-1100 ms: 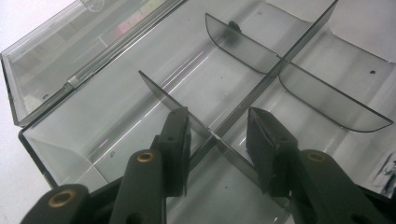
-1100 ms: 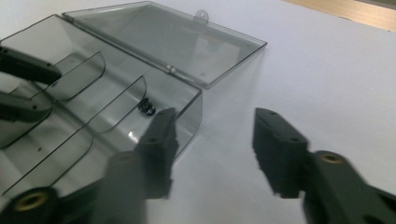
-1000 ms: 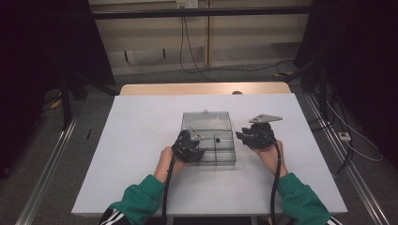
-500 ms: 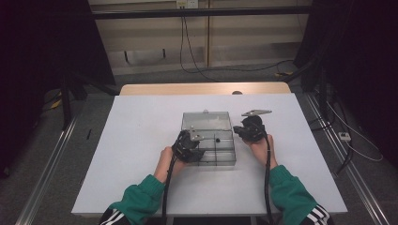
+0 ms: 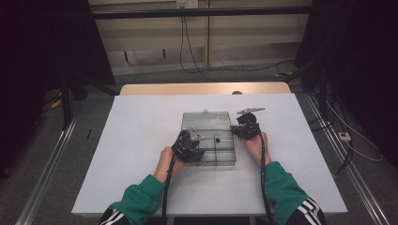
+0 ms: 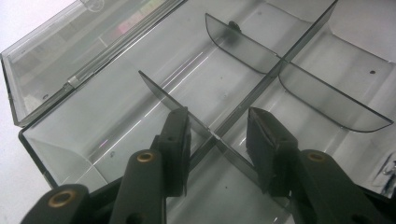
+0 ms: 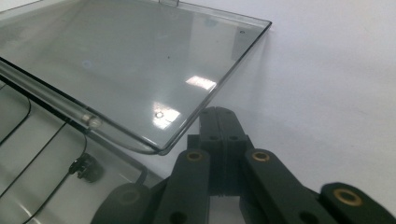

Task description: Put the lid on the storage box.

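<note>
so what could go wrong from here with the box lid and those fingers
1. The right gripper, shut with nothing between its fingers, sits just under the edge of the open lid; a nudge could flip the lid or shove the clear box across the table.
2. The left gripper straddles a thin divider without pressing it; closing off-centre may bend it or pop it from its slot.
</note>
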Available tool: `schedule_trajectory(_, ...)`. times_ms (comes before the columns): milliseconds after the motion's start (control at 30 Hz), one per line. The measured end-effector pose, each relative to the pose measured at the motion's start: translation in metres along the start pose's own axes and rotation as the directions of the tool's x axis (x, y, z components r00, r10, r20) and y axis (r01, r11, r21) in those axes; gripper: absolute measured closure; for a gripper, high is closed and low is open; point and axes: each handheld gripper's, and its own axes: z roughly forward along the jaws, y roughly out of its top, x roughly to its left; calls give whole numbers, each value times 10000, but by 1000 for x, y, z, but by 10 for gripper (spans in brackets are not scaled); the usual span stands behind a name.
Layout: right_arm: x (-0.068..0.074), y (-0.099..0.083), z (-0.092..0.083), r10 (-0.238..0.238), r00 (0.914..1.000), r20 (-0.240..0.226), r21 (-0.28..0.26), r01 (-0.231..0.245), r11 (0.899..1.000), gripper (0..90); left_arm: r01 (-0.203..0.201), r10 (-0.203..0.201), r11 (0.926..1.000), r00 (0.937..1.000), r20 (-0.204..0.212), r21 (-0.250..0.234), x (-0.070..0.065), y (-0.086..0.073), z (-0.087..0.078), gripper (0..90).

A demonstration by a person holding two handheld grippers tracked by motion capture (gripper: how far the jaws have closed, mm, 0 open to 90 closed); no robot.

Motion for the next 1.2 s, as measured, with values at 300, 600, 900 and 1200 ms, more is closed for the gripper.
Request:
schedule_trajectory(300, -2, 3, 4, 222, 9996, -151, -42, -222, 9997, 900, 2, -2, 10000, 10000, 1, -9, 0, 0, 0, 602)
schedule_trajectory(600, -4, 4, 6, 268, 9994, -219, -88, -270, 9996, 900, -44, 44, 10000, 10000, -39, -5, 0, 0, 0, 602)
schedule_trajectory(900, -5, 5, 5, 280, 9993, -255, -332, -288, 9990, 900, -45, 45, 10000, 10000, -37, -9, 0, 0, 0, 602)
schedule_trajectory(1200, -4, 10, -2, 256, 9992, -318, -957, -285, 9950, 900, -68, 68, 10000, 10000, -31, 43, 0, 0, -1, 603)
